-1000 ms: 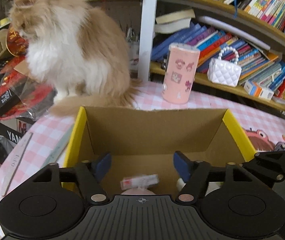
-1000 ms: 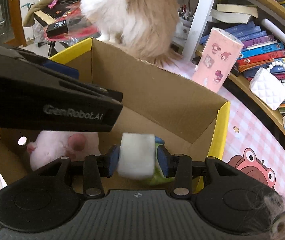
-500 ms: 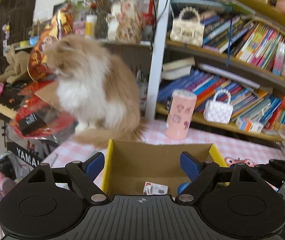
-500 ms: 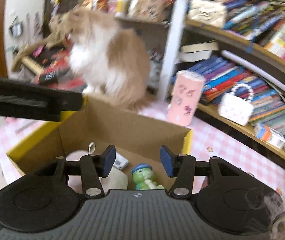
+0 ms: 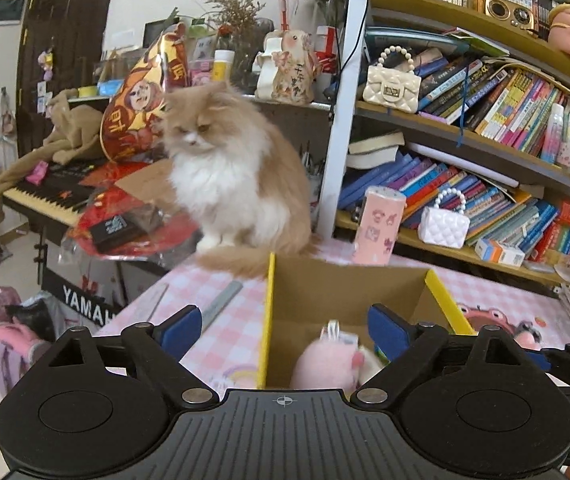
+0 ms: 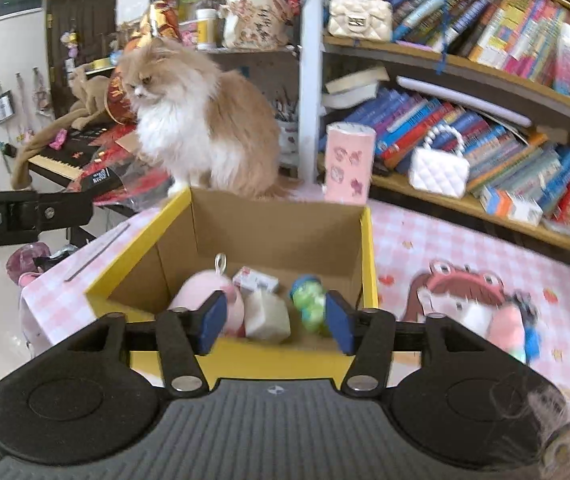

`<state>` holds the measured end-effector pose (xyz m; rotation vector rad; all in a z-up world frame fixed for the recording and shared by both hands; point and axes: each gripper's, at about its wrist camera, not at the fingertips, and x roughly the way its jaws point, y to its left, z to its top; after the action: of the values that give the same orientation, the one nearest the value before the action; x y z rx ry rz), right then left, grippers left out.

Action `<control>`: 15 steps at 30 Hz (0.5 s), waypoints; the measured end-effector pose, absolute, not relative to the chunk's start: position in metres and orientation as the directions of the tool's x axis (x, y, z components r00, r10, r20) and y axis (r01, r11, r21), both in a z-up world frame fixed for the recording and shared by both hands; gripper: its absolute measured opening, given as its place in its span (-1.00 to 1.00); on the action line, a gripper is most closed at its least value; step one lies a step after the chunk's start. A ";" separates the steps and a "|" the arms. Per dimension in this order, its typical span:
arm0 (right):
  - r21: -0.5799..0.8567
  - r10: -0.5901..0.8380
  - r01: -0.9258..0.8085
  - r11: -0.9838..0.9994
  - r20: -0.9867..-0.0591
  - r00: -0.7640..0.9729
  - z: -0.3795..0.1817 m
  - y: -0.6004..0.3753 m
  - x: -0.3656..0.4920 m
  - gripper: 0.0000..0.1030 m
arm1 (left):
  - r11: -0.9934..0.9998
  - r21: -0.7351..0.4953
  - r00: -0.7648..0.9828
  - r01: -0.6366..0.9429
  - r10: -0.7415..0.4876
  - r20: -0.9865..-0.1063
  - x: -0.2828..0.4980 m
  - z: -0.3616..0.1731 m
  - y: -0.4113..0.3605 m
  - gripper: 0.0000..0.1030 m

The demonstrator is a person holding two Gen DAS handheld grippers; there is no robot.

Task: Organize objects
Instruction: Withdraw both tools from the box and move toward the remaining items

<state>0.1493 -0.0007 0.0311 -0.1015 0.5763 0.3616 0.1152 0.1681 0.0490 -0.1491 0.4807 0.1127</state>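
Just past the fingers of the right gripper, whose jaws are opening with nothing held, the cardboard box holds a pink plush, a white block and a green toy. The left gripper is opening wide and empty too, so I think the drop is done and the next move is finding another loose thing. Far to the left, the keyboard stand reads "YAMAH".

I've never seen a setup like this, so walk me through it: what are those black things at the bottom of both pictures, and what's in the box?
Those are hand-held tongs, one per hand, each with a camera looking along its blue fingers. The left tongs and right tongs are both opening and hold nothing. On the pink checked table stands a cardboard box holding a pink plush, a white block, a small carton and a green figure. A cat sits behind it.
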 end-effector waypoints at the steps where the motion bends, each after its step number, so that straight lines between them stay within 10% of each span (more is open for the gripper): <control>1: 0.011 0.298 -0.351 0.936 -0.551 0.780 0.029 -0.001 0.142 0.14 | 0.983 -0.114 0.880 -0.145 0.075 -0.469 0.108 0.048 0.168 0.79; 15: -0.027 0.250 -0.333 0.942 -0.604 0.757 0.000 -0.001 0.049 0.14 | 0.980 -0.121 0.834 -0.157 0.066 -0.547 0.025 0.012 0.155 0.87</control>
<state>0.0486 -0.0010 0.0003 -0.1365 0.6380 0.3189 0.0247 0.1545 0.0123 -0.1638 0.5723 0.1184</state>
